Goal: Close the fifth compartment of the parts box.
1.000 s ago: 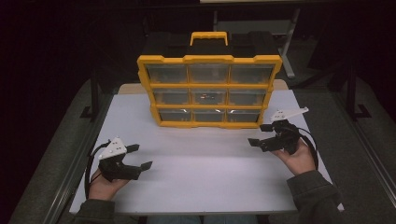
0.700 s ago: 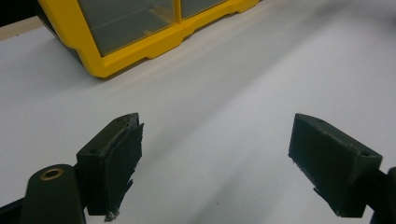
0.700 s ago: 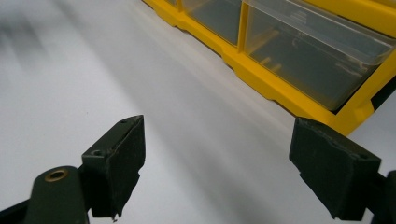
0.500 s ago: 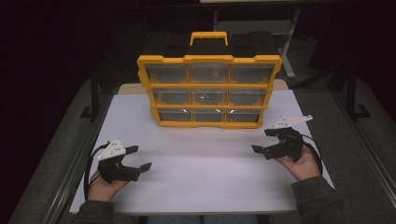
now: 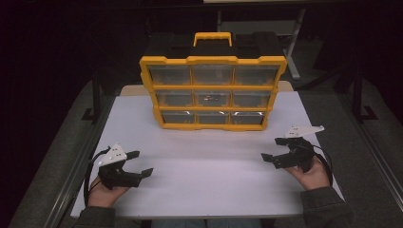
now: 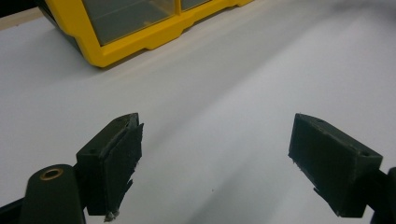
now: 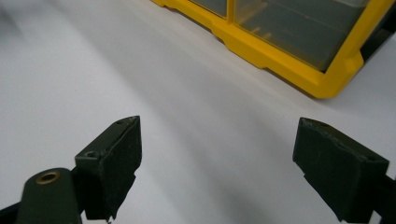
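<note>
Yellow organiser (image 5: 213,92) with three rows of three clear drawers and a carrying handle on top stands upright in the upper centre of the high view, at the far end of a white table (image 5: 204,175). In the lower left of that view, the left gripper (image 5: 138,164) rests near the table's near edge, held by a hand, its jaws spread apart with nothing between them and pointing toward the middle of the frame. In the lower right, the right gripper (image 5: 271,152) is held by the other hand, a grey sleeve showing below it; its jaws have just been opening and stand wide apart, empty, aimed toward the centre. Both grippers lie well apart from the organiser and from each other. In the left gripper view, two black jaws rise from the bottom corners, far apart, with bare white table between them; the organiser's yellow lower corner and a clear drawer front fill the upper left of the frame. In the right gripper view, the two black jaws again stand wide at the bottom left and bottom right over empty white tabletop, and the organiser's yellow base with clear drawer fronts runs across the upper right of the frame.
</note>
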Available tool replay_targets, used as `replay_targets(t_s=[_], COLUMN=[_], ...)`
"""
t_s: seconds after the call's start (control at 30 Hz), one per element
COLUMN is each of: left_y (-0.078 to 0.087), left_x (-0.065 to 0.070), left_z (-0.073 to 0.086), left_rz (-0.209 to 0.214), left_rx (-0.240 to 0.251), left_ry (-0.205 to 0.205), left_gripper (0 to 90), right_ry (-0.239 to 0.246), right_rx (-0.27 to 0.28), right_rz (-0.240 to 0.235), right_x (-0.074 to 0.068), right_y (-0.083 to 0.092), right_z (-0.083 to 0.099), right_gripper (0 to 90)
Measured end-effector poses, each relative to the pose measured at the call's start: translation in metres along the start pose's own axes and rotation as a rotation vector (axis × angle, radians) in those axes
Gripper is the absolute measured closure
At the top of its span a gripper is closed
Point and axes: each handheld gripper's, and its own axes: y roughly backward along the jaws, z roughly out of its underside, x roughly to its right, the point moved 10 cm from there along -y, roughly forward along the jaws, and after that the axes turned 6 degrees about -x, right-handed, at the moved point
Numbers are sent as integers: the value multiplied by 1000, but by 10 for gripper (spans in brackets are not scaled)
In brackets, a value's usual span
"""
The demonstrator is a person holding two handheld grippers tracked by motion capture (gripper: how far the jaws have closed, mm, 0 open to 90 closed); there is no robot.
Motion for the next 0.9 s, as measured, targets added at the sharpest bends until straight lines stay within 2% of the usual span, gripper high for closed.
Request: replay_targets(t_s=[0.27, 0.57, 0.8, 0.9], left_y=[-2, -1, -1, -2], left_x=[1, 0, 2, 3], left_z=[8, 17, 19, 19], left_rz=[0, -1, 10, 8], left_rx=[-19, -35, -28, -36], left_ry=[7, 9, 20, 9], left_gripper=[162, 161, 162, 162], right_ry=[-25, -31, -25, -14], right_rx=[13, -22, -26, -23], right_rz=[3, 21, 12, 15], right_x=[4, 4, 0, -1], right_y=[5, 4, 2, 3], right_z=[9, 27, 33, 33], right_gripper=[145, 148, 154, 154])
